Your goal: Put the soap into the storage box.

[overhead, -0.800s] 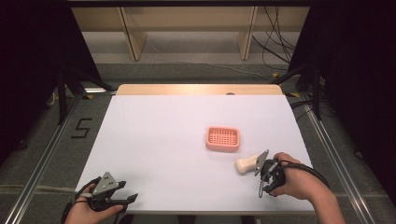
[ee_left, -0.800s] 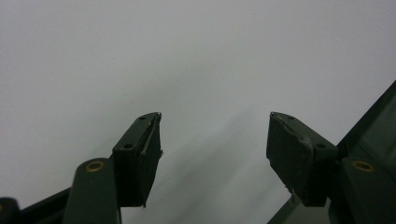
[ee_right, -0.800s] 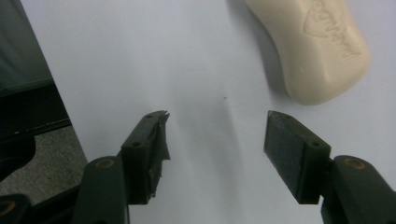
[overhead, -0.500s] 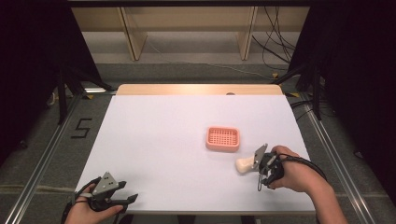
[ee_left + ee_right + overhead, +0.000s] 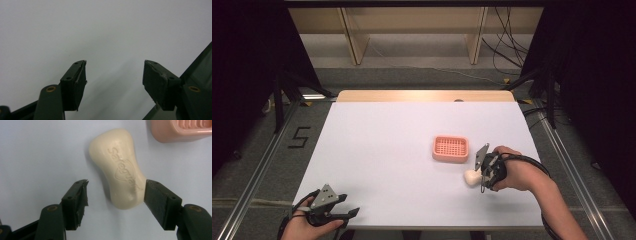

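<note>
Now the right claw (image 5: pixel 115 195) stands with its jaws apart around the near end of the soap (image 5: pixel 117 167), which lies flat on the white counter (image 5: pixel 377 150), lower right of centre in the high view, just below the pink dish (image 5: pixel 451 148). In the right gripper view the right-hand pad looks to be touching or nearly touching the bar's edge, while the left-hand pad has a clear gap to it. So, as I judge it, the step in hand is the grab, and it would go best if the claw first shifted so the bar sits midway, then pushed a little further along it before closing. Only the rounded end is between the pads now, and a smooth, waisted bar could squirt out of a shallow pinch. Closing squarely across the narrow waist should hold better.

Around it, the dish sits near the bar's far end, apart from it, in the upper right of the right gripper view; nothing blocks the way there. The left claw (image 5: pixel 339 214) rests at the counter's lower left edge, jaws apart and empty, well away.
</note>
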